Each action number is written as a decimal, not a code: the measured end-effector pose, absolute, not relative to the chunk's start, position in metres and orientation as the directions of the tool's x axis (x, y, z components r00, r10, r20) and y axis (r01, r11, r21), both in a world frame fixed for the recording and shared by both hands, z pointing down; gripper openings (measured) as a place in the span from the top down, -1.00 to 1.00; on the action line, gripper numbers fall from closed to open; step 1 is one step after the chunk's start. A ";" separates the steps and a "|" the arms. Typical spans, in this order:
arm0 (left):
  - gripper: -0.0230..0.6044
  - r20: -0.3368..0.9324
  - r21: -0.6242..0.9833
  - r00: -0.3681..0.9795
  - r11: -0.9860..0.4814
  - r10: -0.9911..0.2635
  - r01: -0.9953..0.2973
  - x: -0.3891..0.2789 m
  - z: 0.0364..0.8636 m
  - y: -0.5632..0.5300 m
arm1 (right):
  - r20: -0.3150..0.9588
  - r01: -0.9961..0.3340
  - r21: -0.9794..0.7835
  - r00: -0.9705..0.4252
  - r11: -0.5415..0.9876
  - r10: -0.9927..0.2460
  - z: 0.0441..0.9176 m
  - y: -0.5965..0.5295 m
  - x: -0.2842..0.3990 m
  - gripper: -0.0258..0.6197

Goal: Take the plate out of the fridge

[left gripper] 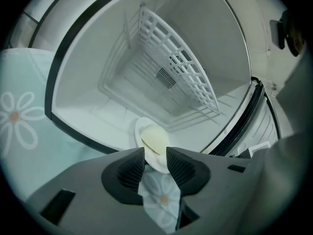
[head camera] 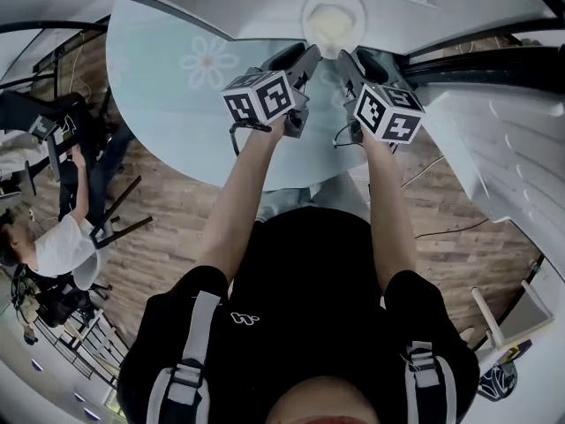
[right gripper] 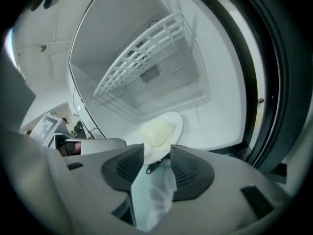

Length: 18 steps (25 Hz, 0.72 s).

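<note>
A white plate [head camera: 334, 20] with a pale yellow lump of food on it rests at the front of the open fridge's white floor [left gripper: 98, 116]. Both grippers reach toward it from the table side. My left gripper [head camera: 305, 60] is open, and the plate's near rim [left gripper: 157, 164] lies in the gap between its ribbed fingertips [left gripper: 132, 168] without being pressed. My right gripper [head camera: 353, 64] is also open, and the plate [right gripper: 168, 126] shows just past its tips, its rim between them. A white wire shelf [left gripper: 181, 67] hangs above the plate.
A round table with a pale blue flowered cloth [head camera: 177, 104] stands right before the fridge. The fridge's dark door seal [right gripper: 274, 82] and white door [head camera: 503, 148] are to the right. A seated person in a white shirt [head camera: 57, 246] and chairs are at the left on the wooden floor.
</note>
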<state>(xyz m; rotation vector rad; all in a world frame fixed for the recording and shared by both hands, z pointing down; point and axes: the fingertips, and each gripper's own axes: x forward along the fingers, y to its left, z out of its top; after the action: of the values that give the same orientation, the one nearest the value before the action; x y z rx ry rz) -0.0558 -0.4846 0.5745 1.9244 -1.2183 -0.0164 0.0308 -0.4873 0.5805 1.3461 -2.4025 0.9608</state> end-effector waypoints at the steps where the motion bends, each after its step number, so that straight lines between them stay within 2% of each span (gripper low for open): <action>1: 0.46 0.411 0.642 0.528 -0.176 -0.743 -0.747 -0.054 0.578 -0.488 | 0.500 -0.839 -0.411 -0.535 0.357 -0.681 0.583 -0.490 0.033 0.38; 4: 0.45 0.456 0.619 0.518 -0.160 -0.723 -0.769 -0.055 0.589 -0.496 | 0.506 -0.847 -0.420 -0.517 0.326 -0.690 0.587 -0.497 0.035 0.38; 11: 0.46 0.458 0.656 0.542 -0.143 -0.705 -0.741 -0.046 0.600 -0.506 | 0.502 -0.807 -0.514 -0.558 0.291 -0.661 0.598 -0.505 0.023 0.39; 12: 0.54 0.467 0.648 0.538 -0.143 -0.702 -0.748 -0.046 0.602 -0.506 | 0.504 -0.802 -0.523 -0.564 0.288 -0.654 0.601 -0.504 0.022 0.43; 18: 0.57 0.470 0.632 0.527 -0.147 -0.708 -0.761 -0.049 0.604 -0.509 | 0.489 -0.789 -0.552 -0.568 0.270 -0.662 0.603 -0.504 0.019 0.52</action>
<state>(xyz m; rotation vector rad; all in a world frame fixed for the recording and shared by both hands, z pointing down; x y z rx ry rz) -0.0491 -0.5090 0.6043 1.8818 -1.2078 0.0754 0.0190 -0.5045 0.6033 1.3682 -2.3694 1.1799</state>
